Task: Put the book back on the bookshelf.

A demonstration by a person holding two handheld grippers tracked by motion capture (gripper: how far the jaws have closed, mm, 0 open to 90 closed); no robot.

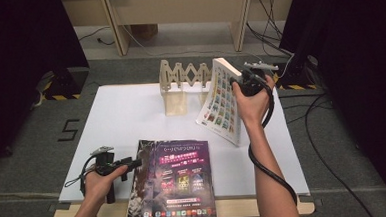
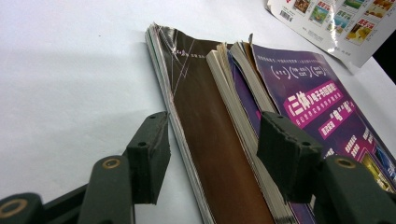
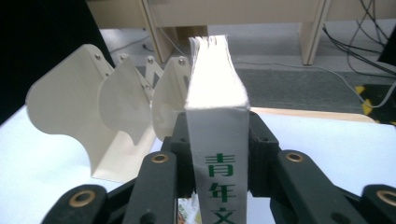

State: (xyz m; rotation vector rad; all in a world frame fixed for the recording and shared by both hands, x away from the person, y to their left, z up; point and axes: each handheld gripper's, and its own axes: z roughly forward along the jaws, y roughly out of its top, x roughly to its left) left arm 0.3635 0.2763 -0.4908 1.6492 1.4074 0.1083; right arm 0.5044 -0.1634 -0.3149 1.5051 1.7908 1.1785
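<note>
R hand (image 1: 251,103) is stretched fwd over the far right of the white table (image 1: 126,117), wrist bent. Its right gripper (image 1: 252,80) clamps a thick magazine (image 1: 222,101) by the spine, lifting it tilted, back cover w/ rows of small colour pics facing the camera, just beside the cream accordion book rack (image 1: 182,86).

The right gripper view shows what the high view can't: both pads tight on the white spine w/ green characters, page edges pointing up, rack dividers (image 3: 93,112) close at left.

L hand (image 1: 97,183) rests low at the near left edge. The left gripper (image 2: 212,154) lies level, jaws wide, straddling the spine side of the stack of magazines (image 1: 172,182). The left gripper view shows pads apart from the brown cover (image 2: 210,140) and the purple cover (image 2: 317,107) on top.
</note>
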